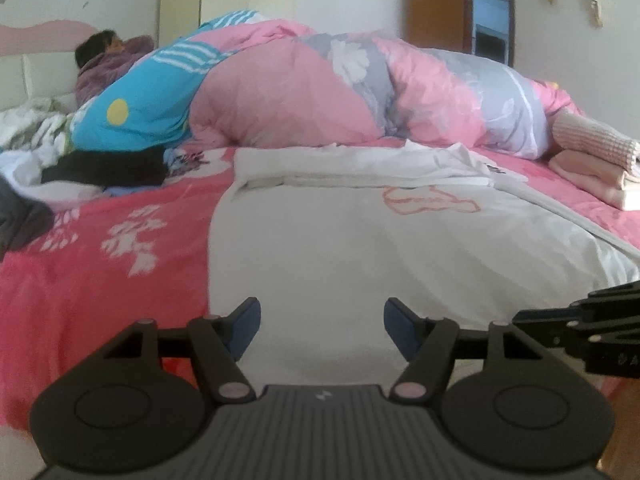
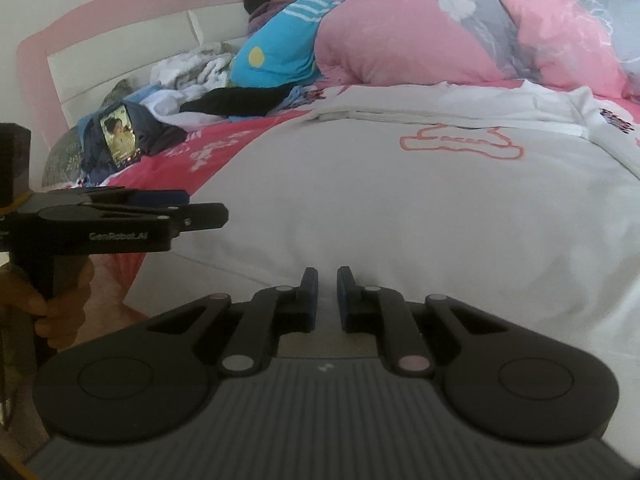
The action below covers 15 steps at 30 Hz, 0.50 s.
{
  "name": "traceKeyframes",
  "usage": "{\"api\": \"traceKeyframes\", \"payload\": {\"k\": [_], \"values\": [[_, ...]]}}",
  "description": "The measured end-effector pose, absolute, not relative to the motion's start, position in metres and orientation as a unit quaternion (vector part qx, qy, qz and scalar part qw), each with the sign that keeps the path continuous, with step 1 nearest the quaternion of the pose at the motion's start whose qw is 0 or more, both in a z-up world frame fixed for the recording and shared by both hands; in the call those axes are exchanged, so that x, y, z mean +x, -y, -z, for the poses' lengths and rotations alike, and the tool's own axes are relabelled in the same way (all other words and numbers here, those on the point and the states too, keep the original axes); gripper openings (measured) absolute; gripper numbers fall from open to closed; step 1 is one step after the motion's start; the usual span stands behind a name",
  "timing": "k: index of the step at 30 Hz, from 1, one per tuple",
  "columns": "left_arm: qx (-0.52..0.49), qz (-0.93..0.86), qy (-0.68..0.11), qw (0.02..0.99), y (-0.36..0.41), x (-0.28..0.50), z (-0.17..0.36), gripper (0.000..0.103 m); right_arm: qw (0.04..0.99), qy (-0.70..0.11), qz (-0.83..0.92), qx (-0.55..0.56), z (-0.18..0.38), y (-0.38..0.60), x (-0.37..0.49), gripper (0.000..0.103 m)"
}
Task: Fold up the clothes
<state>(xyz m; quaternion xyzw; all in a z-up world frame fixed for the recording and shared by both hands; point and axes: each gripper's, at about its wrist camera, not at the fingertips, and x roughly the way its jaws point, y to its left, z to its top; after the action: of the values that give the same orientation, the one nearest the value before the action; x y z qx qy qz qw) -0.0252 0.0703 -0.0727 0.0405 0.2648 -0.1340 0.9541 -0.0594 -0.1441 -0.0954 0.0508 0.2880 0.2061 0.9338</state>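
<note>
While the left hand-held gripper (image 1: 322, 320) hangs spread and the right hand-held gripper (image 2: 327, 285) sits nearly pressed together, empty, a shallow pinch may drag the white garment (image 2: 380, 200) crooked

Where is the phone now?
In the right wrist view, the phone stands propped against dark clothes at the left, near the headboard, beyond the left hand-held gripper.

The left gripper (image 2: 208, 216) bears "GenRobot.AI" in pale letters on its black side. Beyond it, the white garment's (image 2: 360, 200) red outline print and small dark chest print stay unreadable.
</note>
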Motion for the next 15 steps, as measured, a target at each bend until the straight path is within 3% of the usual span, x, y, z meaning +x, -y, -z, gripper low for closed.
{"api": "traceKeyframes", "payload": {"k": [15], "values": [[0.043, 0.042, -0.305, 0.950, -0.109, -0.038, 0.079, 0.064, 0.932, -0.280, -0.219, 0.077, 0.102, 0.152, -0.055, 0.009]]}}
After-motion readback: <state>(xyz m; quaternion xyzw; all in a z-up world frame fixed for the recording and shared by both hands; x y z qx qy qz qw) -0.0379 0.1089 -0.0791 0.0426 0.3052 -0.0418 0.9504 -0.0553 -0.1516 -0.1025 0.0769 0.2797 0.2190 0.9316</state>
